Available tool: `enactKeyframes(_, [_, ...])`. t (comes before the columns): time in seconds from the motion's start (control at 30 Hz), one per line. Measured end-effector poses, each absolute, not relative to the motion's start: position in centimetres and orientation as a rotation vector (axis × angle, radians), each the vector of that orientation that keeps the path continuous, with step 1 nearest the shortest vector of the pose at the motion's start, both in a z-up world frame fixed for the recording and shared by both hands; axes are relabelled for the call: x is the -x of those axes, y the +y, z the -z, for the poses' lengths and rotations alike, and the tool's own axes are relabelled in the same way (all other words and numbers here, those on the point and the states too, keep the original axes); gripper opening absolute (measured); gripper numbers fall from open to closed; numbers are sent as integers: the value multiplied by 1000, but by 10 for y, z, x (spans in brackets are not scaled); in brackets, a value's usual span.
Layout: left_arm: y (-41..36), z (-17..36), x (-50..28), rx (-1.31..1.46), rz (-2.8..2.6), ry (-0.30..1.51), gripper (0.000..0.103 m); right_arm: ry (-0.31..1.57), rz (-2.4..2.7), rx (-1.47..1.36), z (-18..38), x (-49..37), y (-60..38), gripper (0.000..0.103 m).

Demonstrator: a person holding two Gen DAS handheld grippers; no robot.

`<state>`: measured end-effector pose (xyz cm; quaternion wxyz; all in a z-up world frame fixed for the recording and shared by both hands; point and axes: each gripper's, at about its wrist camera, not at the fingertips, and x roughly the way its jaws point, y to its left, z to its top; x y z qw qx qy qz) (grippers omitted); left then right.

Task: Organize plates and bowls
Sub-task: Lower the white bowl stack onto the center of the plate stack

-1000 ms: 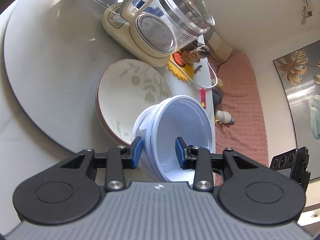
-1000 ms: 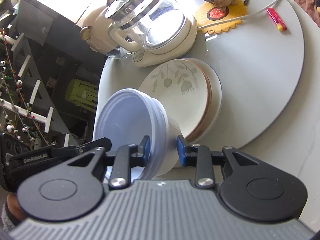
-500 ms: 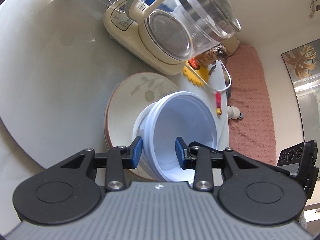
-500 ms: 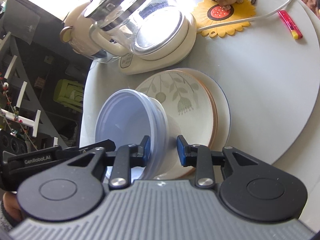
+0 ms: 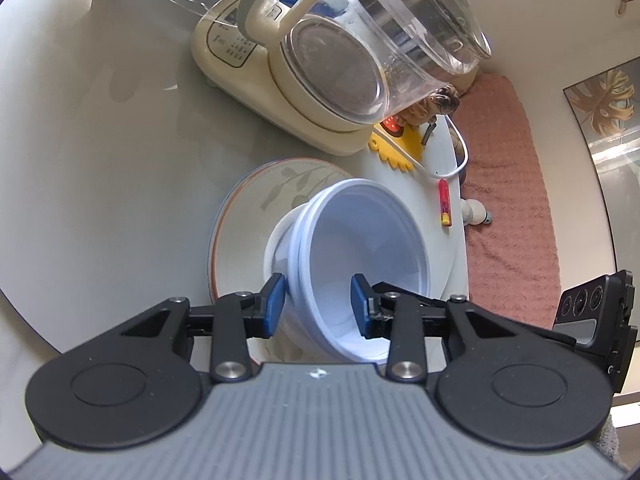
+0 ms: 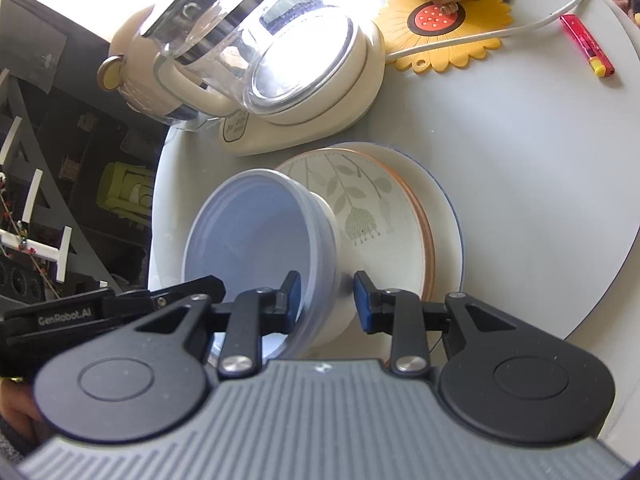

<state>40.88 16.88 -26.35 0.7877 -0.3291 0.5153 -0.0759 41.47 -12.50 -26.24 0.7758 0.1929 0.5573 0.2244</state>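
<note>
White bowls (image 5: 360,256) now carried down over plate stack (image 6: 400,216) beside kettle (image 6: 280,60) | left gripper (image 5: 318,306), right gripper (image 6: 328,300) each clamped across opposite rim walls | verdict: near set-down, not released

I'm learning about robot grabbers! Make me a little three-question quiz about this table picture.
1. True or false: the white bowls are held over the leaf-patterned plate.
2. How many grippers grip the bowls' rim?
A) none B) one C) two
3. What stands on the cream base behind the plates?

Key:
1. True.
2. C: the left gripper and the right gripper each straddle the rim, on opposite sides.
3. A glass kettle.
</note>
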Motion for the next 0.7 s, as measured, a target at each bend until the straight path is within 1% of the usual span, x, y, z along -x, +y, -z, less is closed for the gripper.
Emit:
enactKeyframes(0.17, [164, 254, -413, 661, 147, 1134, 41, 1202, -472, -395, 259, -413, -124, 33])
enactKeyframes(0.2, [164, 251, -413, 653, 144, 1134, 44, 1198, -473, -386, 258, -413, -124, 33])
enactKeyframes(0.27, [164, 246, -411, 636, 139, 1126, 47, 1193, -472, -381, 256, -412, -124, 33])
enactKeyframes(0.4, [165, 235, -405, 611, 129, 1105, 48, 1184, -448, -370, 252, -410, -128, 37])
enactKeyframes(0.7, [162, 200, -384, 558, 94, 1043, 48, 1101, -476, -355, 222, -392, -139, 37])
